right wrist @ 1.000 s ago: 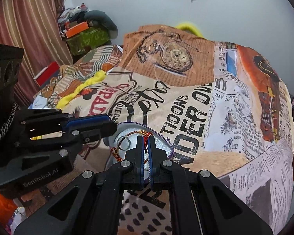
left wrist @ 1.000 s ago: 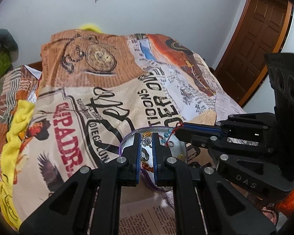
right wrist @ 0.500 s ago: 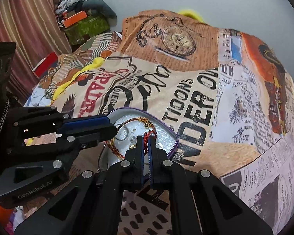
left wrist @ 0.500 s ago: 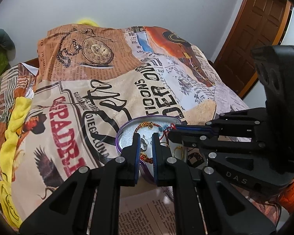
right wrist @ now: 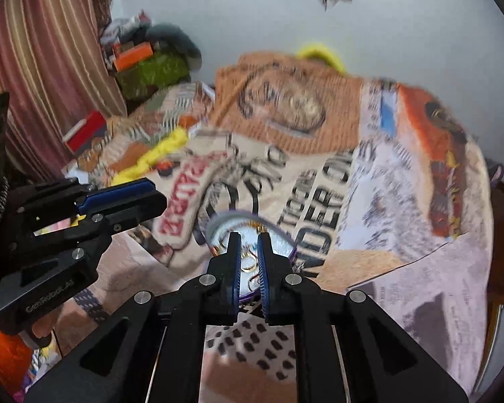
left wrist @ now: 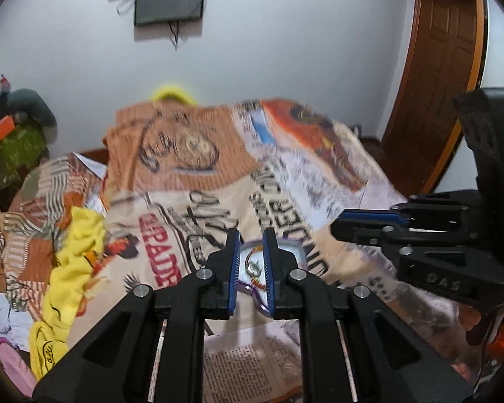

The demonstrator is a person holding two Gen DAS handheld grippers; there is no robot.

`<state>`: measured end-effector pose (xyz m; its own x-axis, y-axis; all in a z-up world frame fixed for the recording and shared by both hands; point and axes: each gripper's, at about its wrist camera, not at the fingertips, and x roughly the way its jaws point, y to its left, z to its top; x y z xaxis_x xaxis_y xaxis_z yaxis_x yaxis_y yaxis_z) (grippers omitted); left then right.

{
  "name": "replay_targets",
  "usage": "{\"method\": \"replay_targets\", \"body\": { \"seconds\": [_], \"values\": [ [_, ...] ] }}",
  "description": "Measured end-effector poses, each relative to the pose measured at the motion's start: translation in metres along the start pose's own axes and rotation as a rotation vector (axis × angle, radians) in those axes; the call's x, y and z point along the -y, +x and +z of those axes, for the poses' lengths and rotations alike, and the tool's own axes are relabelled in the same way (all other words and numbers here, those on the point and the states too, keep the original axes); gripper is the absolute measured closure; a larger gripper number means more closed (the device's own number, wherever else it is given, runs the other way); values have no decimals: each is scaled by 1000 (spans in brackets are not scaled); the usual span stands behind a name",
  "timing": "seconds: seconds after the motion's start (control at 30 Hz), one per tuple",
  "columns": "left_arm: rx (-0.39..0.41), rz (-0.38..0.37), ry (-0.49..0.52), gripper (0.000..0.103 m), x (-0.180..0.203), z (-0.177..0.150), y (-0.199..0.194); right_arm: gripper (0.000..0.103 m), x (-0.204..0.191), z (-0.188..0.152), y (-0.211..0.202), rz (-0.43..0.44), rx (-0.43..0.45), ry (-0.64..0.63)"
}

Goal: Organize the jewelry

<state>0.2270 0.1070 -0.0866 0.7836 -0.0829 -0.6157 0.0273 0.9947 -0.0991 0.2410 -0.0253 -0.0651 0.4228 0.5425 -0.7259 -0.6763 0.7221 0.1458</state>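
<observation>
A purple-rimmed tray [left wrist: 297, 247] lies on the printed bedspread [left wrist: 319, 181] with a red-and-gold bracelet and rings [left wrist: 253, 267] inside. My left gripper [left wrist: 251, 235] hovers above it. Its jaws are opening to a narrow gap with nothing between them. In the right wrist view the same tray [right wrist: 218, 221] sits under my right gripper [right wrist: 248, 238], and gold rings [right wrist: 248, 263] show through the gap. These jaws are opening too and hold nothing. Each gripper sees the other from the side: the right gripper [left wrist: 336, 226], the left gripper [right wrist: 159, 198]. The picture is motion-blurred.
A yellow cloth [left wrist: 74, 245] lies bunched on the bed's left side. A brown door [left wrist: 447, 67] stands at the right, a striped curtain [right wrist: 33, 67] at the left. Boxes and clothes [right wrist: 144, 63] are piled by the wall. A dark screen [left wrist: 169, 0] hangs above the bed.
Both grippers have risen away from the tray, which now looks smaller. The red thread that was at the right gripper's tips is no longer there, and its jaws have parted.
</observation>
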Motion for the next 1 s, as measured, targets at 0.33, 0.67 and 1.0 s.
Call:
{"method": "replay_targets", "body": {
  "seconds": [0.33, 0.67, 1.0],
  "values": [
    [330, 47, 17, 69, 37, 6, -133, 94, -47, -14, -145, -61, 400, -31],
    [539, 109, 9, 27, 68, -19, -220, 52, -94, -52, -219, -191, 643, -59],
    [593, 155, -16, 4, 76, -38, -249, 0, -104, -65, -233, -324, 767, -6]
  ]
}}
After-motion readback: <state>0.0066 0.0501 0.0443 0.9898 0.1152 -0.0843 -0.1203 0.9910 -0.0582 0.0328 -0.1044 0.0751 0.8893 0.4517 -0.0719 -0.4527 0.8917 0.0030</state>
